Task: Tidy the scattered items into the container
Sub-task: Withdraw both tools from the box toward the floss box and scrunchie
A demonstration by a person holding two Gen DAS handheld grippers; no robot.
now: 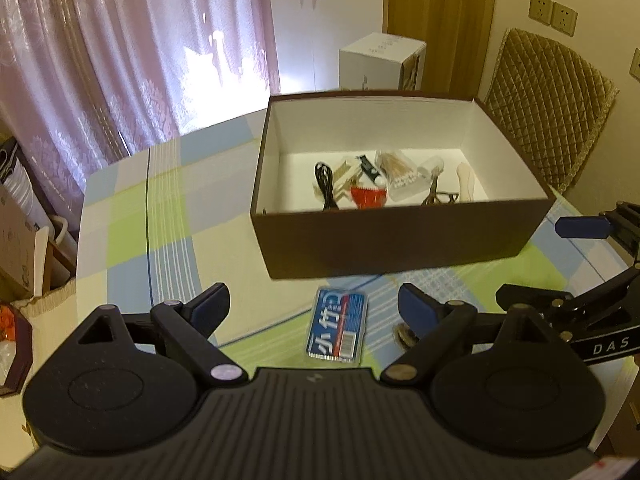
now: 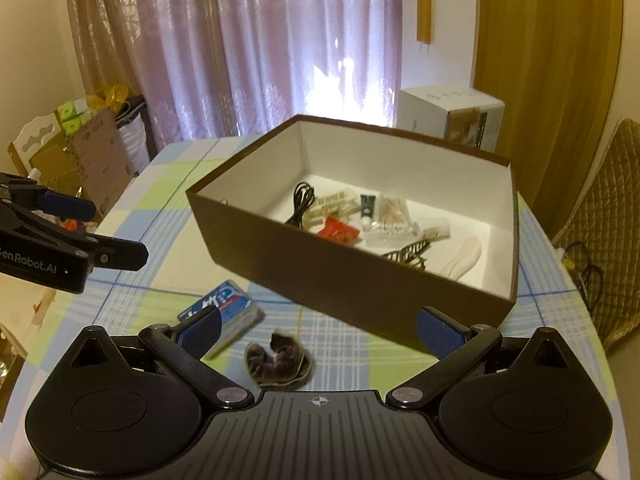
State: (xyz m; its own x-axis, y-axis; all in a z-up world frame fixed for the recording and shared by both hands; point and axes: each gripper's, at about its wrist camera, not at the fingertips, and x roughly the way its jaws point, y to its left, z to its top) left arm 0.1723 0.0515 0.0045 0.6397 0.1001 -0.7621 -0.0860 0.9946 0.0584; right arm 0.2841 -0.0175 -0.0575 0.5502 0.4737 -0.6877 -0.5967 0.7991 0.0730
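Observation:
A brown box [image 1: 400,240] [image 2: 320,256] with a white inside stands on the checked tablecloth and holds several small items: a black cable, a red packet, cotton swabs, a comb. A blue tissue pack [image 1: 338,328] [image 2: 230,308] lies on the cloth just in front of the box. My left gripper [image 1: 316,312] hovers open above and around that pack. A dark furry scrunchie [image 2: 278,360] lies near the front, and my right gripper [image 2: 320,330] is open above it. In the left wrist view the scrunchie [image 1: 404,338] is mostly hidden behind the right finger.
A quilted chair back [image 1: 552,120] stands right of the table [image 1: 132,240]. A white carton [image 2: 452,116] sits behind the box near the curtains. Cardboard boxes and bags [image 2: 88,152] crowd the floor at the left. A dark cable [image 2: 588,280] lies at the table's right edge.

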